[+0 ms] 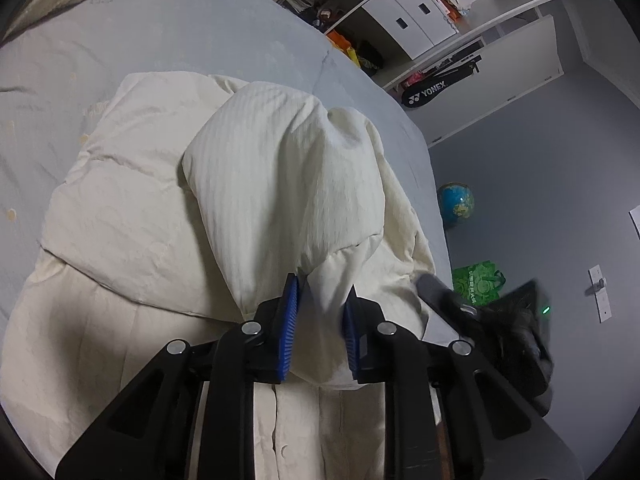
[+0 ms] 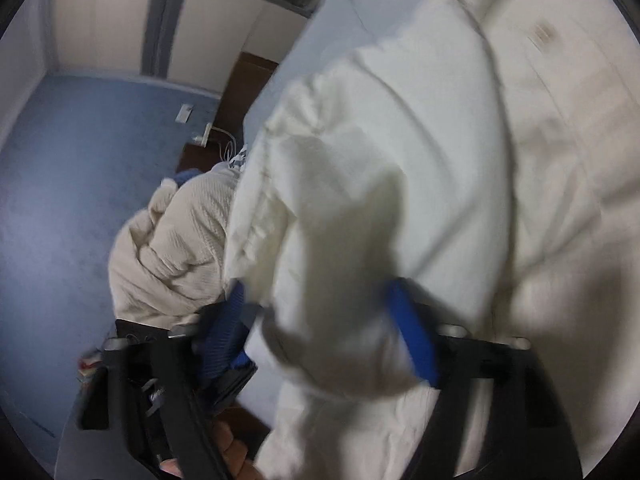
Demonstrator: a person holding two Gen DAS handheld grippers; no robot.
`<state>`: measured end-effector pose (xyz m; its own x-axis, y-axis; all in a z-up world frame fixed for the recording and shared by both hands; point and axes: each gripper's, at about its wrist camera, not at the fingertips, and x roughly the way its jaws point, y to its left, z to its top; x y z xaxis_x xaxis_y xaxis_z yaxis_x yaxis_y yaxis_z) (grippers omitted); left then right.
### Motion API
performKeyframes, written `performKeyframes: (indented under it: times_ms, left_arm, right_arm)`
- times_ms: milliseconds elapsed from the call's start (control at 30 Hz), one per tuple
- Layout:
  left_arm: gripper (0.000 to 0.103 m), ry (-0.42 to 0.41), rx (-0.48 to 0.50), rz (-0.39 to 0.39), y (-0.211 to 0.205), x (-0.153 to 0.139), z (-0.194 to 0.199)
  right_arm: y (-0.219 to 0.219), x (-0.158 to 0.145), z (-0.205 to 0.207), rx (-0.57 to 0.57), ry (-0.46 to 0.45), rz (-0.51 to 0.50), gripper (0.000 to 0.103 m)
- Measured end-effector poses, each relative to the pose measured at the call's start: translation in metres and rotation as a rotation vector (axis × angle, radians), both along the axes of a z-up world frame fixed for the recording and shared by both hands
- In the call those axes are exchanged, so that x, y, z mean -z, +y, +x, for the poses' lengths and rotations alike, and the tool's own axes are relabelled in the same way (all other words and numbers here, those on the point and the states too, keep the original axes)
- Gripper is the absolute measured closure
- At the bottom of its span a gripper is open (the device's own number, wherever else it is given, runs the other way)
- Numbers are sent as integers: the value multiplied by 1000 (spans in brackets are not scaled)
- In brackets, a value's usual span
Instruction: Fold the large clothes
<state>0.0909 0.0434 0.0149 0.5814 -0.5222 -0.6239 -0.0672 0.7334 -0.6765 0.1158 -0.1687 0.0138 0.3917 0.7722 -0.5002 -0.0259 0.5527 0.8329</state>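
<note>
A cream padded jacket [image 1: 132, 216] lies on the grey-blue bed [image 1: 168, 28], reaching its right-hand edge. In the left wrist view the left gripper [image 1: 320, 316] has its blue pads [image 1: 290, 328] clamped on a bunched fold of the jacket; a globe [image 1: 456, 203], a green bag [image 1: 478, 285] and a Yonex racket bag [image 1: 430, 94] show past the edge. The blurred right wrist view alone shows the right gripper [image 2: 324, 332] with its fingers pinching jacket fabric [image 2: 400, 160], a beige knitted garment [image 2: 176, 248] and blue carpet [image 2: 80, 184].
</note>
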Motion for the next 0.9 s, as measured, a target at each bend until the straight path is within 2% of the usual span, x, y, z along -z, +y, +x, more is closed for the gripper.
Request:
performKeyframes:
  times_ms: [33, 67, 233, 267, 333, 433, 533, 667, 767, 800, 900]
  left_arm:
    - [83, 4, 2, -3, 0, 1, 0]
    - [83, 5, 3, -6, -1, 1, 0]
    - [82, -49, 41, -60, -12, -12, 3]
    - [82, -69, 48, -74, -16, -18, 3]
    - [82, -91, 57, -79, -22, -24, 3]
    - [82, -60, 64, -93, -26, -7, -1]
    - [82, 10, 64, -71, -27, 26, -6]
    - [81, 105, 60, -31, -26, 69, -15]
    - [76, 103, 71, 3, -24, 70, -18]
    - [72, 87, 76, 20, -24, 64, -17]
    - [45, 21, 66, 106, -26, 38, -15]
  right_arm:
    - [4, -6, 4, -16, -21, -56, 90]
    - [4, -11, 5, -27, -42, -63, 95]
    - [6, -69, -5, -34, -303, -186, 97]
    - [5, -85, -12, -26, -383, -232, 97]
    - [-1, -92, -18, -17, -440, -256, 97]
    - [-13, -75, -20, -19, -422, -276, 97]
    - [-16, -31, -27, -56, -349, -318, 97]
    - [-19, 21, -39, -81, -236, -305, 96]
    - [-21, 31, -43, -80, -201, -265, 90]
    - [-21, 28, -43, -79, -210, -260, 89]
    - [-25, 9, -37, -69, -239, -242, 76]
